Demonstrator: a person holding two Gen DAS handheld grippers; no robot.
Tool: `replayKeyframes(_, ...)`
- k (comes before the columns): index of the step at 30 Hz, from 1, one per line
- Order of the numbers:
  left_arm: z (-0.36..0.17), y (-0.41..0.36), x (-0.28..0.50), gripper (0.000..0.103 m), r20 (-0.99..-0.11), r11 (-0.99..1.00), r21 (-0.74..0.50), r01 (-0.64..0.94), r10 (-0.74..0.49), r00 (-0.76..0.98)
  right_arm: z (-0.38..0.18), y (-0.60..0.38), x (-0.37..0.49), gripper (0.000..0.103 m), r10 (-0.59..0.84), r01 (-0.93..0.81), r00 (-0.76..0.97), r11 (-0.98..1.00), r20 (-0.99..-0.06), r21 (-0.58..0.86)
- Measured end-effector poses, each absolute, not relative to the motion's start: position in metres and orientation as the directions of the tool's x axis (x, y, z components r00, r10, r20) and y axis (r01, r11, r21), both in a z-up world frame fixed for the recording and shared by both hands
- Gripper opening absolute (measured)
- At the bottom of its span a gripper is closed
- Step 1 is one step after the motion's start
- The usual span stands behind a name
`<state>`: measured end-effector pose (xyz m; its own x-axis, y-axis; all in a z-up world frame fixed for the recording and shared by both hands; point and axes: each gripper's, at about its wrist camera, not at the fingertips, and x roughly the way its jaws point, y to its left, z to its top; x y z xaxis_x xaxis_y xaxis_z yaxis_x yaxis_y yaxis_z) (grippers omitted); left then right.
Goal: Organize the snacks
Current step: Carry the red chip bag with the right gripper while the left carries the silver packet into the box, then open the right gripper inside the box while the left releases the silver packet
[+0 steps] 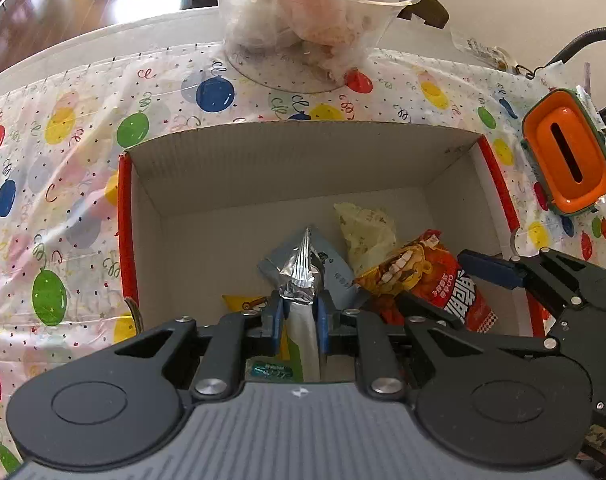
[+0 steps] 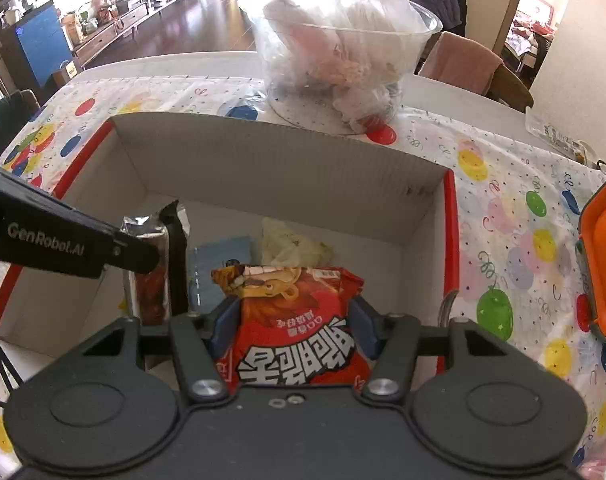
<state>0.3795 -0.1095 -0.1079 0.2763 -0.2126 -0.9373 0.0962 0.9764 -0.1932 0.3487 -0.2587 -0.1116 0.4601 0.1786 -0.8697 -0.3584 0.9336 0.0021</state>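
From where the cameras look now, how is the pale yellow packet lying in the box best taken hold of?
Judging from the pictures, take the pale yellow packet by its upper crumpled part, coming straight down from above. It lies loose on the floor of the cardboard box, beyond the red snack bag, and the walls block any sideways approach. Both the left gripper and the right gripper already hold packets.

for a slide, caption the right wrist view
Right hand-held gripper holds a red snack bag over the cardboard box.
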Motion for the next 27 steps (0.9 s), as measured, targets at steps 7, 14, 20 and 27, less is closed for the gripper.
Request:
replayKeyframes(7, -0.108, -0.104, 0.375, 0.017, -0.935, 0.977, -0.198, 0.081, -0.213, 0.283, -0.105, -0.265, 0.347, 0.064, 0.206, -0.346, 0.464, 0.938, -0.861, 0.038)
replayKeyframes(14, -0.102, -0.095, 0.364, 0.021, -0.924, 0.973, -0.217, 0.084, -0.233, 0.304, -0.095, -0.273, 0.338, 0.066, 0.236, -0.336, 0.476, 0.939, -0.847, 0.073)
replayKeyframes(20, -0.088, -0.091, 0.348, 0.056, -0.900, 0.965, -0.239, 0.108, -0.262, 0.347, -0.081, -0.275, 0.324, 0.071, 0.268, -0.337, 0.496, 0.936, -0.826, 0.101)
replayKeyframes(27, -0.069, -0.082, 0.325, 0.061, -0.869, 0.962, -0.235, 0.138, -0.272, 0.414, -0.061, -0.274, 0.306, 0.080, 0.303, -0.328, 0.526, 0.934, -0.795, 0.139)
